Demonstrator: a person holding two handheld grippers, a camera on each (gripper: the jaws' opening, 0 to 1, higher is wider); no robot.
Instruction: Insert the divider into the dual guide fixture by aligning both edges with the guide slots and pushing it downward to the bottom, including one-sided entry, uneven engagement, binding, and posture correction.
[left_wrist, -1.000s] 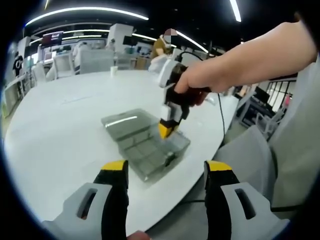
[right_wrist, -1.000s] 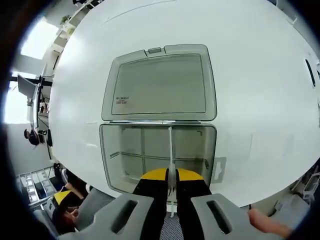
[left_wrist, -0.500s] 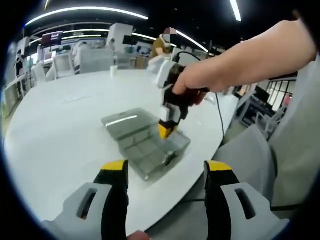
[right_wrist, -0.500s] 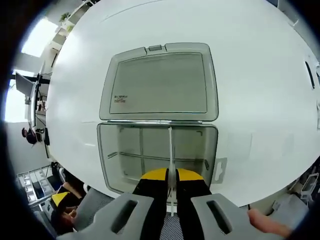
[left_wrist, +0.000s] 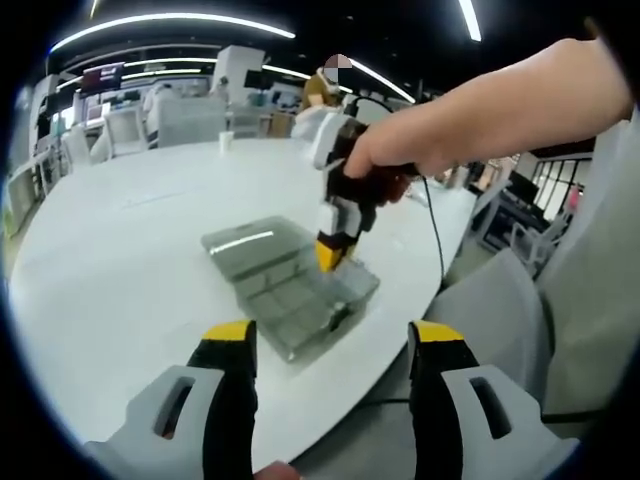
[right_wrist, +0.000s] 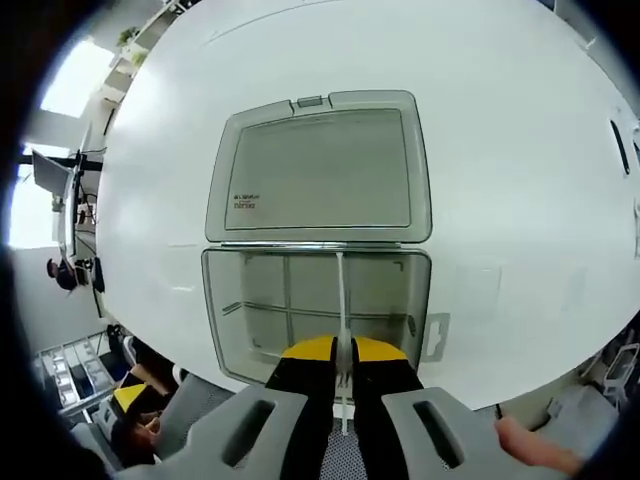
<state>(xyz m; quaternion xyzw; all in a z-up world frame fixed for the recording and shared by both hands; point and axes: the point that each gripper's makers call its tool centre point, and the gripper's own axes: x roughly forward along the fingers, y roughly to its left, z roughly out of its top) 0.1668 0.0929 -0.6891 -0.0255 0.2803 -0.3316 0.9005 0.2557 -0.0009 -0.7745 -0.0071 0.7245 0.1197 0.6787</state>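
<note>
The right gripper (right_wrist: 340, 352) is clamped on the divider (right_wrist: 340, 300), a thin pale strip that runs straight ahead of its yellow tips and down into the open clear box (right_wrist: 255, 300) that serves as the guide fixture, sitting on the white worktop (right_wrist: 500, 180). Beyond the tips, the box's lid (right_wrist: 320, 170) lies folded back flat, and to the gripper's left a lengthwise rib and a cross rib already partition the tray. In the left gripper view the right gripper (left_wrist: 330, 255) stands nearly upright over the near end of the box (left_wrist: 290, 285), held by a hand (left_wrist: 385, 160). The left gripper (left_wrist: 330, 345) hangs back from the worktop edge with its jaws wide apart and nothing between them. The step in hand looks like the downward push with the divider partly engaged; whether both edges sit in their slots cannot be told. The next move probably calls for a level, straight press toward the floor of the box, watching for one end leading and, if it binds, easing off and squaring the strip before pressing again.
</note>
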